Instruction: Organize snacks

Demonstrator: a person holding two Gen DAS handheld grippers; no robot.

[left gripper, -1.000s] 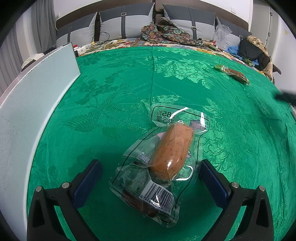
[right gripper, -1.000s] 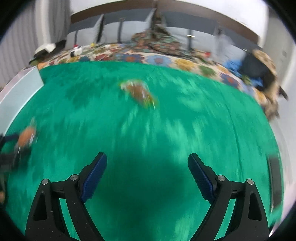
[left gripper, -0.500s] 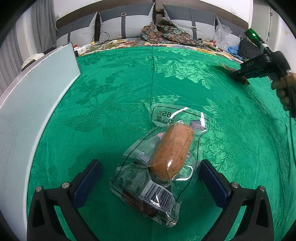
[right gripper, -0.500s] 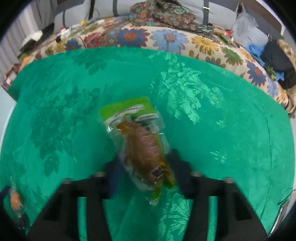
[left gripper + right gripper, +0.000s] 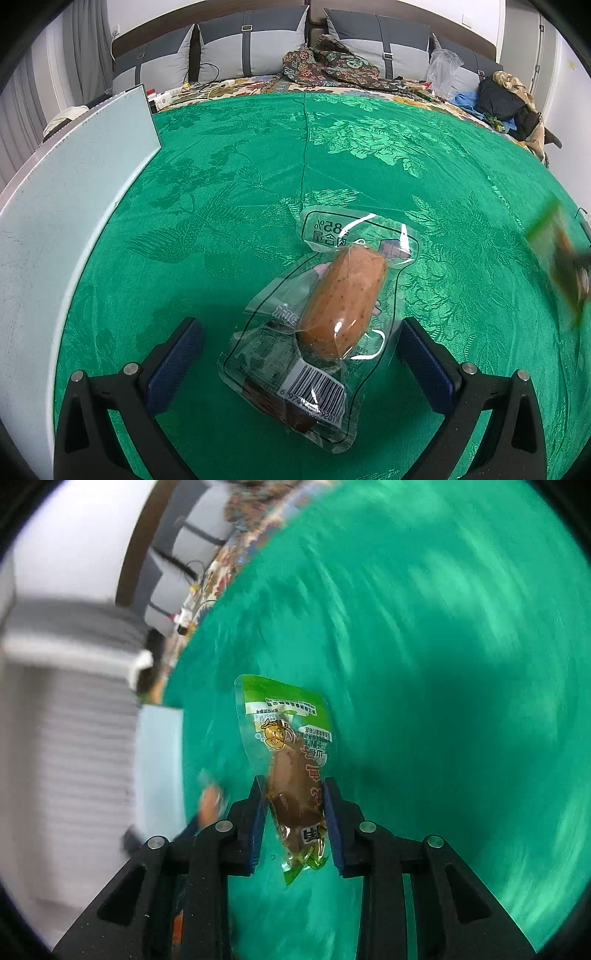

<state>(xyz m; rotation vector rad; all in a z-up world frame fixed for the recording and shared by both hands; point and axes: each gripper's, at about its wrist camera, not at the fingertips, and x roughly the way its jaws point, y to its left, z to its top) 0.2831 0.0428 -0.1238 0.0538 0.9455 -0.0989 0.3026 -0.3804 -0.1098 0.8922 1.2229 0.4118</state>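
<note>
- Right claw [image 5: 294,812]: clamped on the green-topped snack pack [image 5: 291,768], pack lifted clear of the green cloth [image 5: 461,664], centre of the right wrist view; background blurred.
- Left claw [image 5: 295,354]: jaws wide, straddling the clear sausage pack [image 5: 332,306], pads not touching it.
- Sausage pack lies flat on the cloth, lower centre of the left wrist view.
- Pale board [image 5: 74,206] at left edge.

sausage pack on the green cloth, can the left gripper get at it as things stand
Probably yes. The left gripper is open with the sausage pack lying flat between its fingers, nothing over it. The right gripper is off holding the green snack pack.
</note>
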